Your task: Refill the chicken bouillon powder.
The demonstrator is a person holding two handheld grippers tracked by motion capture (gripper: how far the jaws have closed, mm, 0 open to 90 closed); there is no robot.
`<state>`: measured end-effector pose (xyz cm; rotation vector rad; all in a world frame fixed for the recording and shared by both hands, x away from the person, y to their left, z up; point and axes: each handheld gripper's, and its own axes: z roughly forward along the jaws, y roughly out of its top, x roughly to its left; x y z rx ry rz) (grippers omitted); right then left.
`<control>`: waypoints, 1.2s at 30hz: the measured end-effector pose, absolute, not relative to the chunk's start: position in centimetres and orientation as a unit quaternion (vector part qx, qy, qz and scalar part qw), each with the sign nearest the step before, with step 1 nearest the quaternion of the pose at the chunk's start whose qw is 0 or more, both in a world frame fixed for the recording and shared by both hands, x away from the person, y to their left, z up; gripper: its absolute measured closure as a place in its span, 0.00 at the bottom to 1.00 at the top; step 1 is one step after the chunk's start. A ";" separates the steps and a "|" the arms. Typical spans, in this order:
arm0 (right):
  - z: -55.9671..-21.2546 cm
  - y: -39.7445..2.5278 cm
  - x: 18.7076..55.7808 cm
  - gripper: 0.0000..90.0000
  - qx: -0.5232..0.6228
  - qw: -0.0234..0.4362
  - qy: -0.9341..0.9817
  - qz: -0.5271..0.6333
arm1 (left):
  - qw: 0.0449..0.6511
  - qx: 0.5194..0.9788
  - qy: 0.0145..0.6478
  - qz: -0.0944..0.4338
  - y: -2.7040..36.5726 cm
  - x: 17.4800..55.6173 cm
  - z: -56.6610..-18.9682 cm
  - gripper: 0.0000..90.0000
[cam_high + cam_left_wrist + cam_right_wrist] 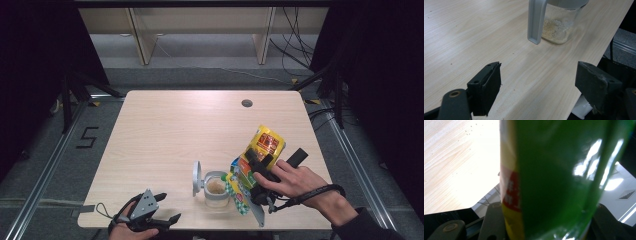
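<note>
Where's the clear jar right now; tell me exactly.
In the high view the clear jar stands near the table's front edge, just left of the tilted snack bag held by the right gripper, right of the left gripper.

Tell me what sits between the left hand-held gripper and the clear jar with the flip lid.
Nothing: between the left hand-held gripper and the jar lies bare wooden table with a few crumbs, in the left gripper view.

A pale wood-grain counter (165, 130) stands on grey floor (45, 165). A clear jar (216, 190) with beige powder inside stands on it near the front edge, lid (197, 178) flipped open. A round grommet hole (246, 103) sits near the far edge.
</note>
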<state>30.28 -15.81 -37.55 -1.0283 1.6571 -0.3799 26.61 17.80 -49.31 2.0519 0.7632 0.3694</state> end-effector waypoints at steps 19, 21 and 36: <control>-37.2 -15.8 30.3 0.62 -0.429 0.550 0.699 -0.160 | 0.445 0.828 0.306 0.151 17.8 26.6 -49.3 0.22; -37.2 -15.8 30.3 0.62 -0.429 0.550 0.699 -0.159 | 0.458 0.820 0.312 0.144 17.6 26.6 -49.4 0.22; -37.1 -15.9 30.3 0.63 -0.430 0.551 0.697 -0.160 | 0.445 0.828 0.306 0.151 17.8 26.7 -49.3 0.22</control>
